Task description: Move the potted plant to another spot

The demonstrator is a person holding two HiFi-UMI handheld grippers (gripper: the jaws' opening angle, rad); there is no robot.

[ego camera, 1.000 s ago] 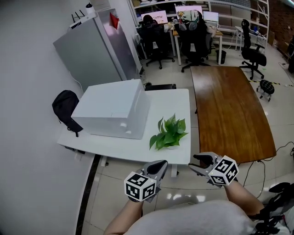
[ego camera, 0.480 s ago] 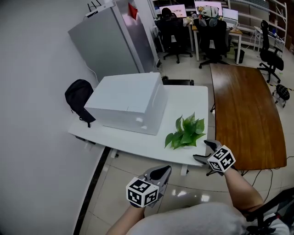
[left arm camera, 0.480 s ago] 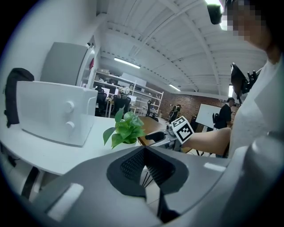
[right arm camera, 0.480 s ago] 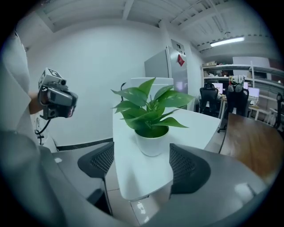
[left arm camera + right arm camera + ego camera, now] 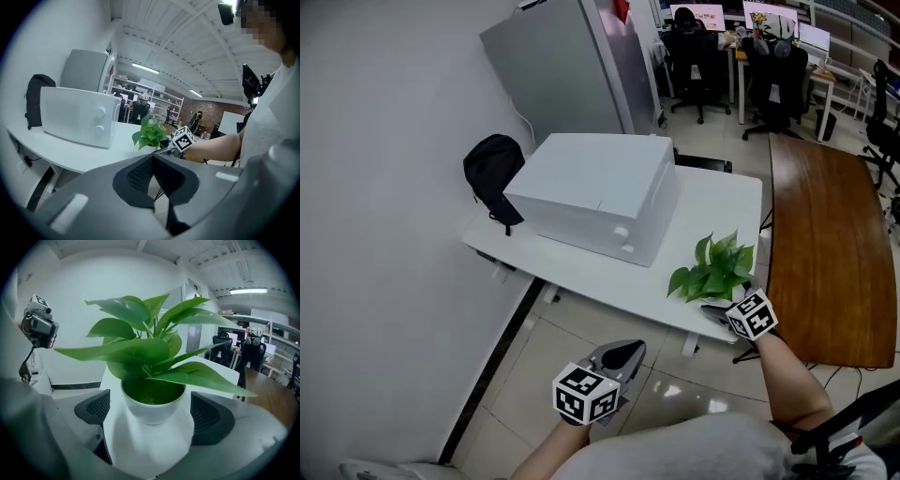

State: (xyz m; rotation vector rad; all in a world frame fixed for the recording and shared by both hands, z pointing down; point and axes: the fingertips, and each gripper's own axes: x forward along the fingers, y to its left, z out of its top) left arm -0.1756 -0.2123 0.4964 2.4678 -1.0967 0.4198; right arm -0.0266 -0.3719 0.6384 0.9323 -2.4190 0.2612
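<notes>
The potted plant (image 5: 713, 269), green leaves in a small white pot (image 5: 152, 405), stands near the front right corner of the white table (image 5: 581, 272). My right gripper (image 5: 715, 308) reaches in at the table's edge, and its jaws have just been opening. They stand open on either side of the pot with a gap on each side, pads (image 5: 94, 408) clear of it. My left gripper (image 5: 623, 355) hangs over the floor in front of the table, shut and empty. In the left gripper view the plant (image 5: 151, 133) shows ahead beside the right gripper's marker cube (image 5: 183, 138).
A big white box-shaped appliance (image 5: 600, 192) fills the table's back left. A black backpack (image 5: 492, 169) hangs at the table's left end. A long wooden table (image 5: 834, 234) adjoins on the right. A grey cabinet (image 5: 572, 75) and office chairs (image 5: 694, 47) stand behind.
My right gripper has come forward to the table's edge and opened around the pot. The left gripper stayed low over the floor, drifting a little. The plant has not moved.
</notes>
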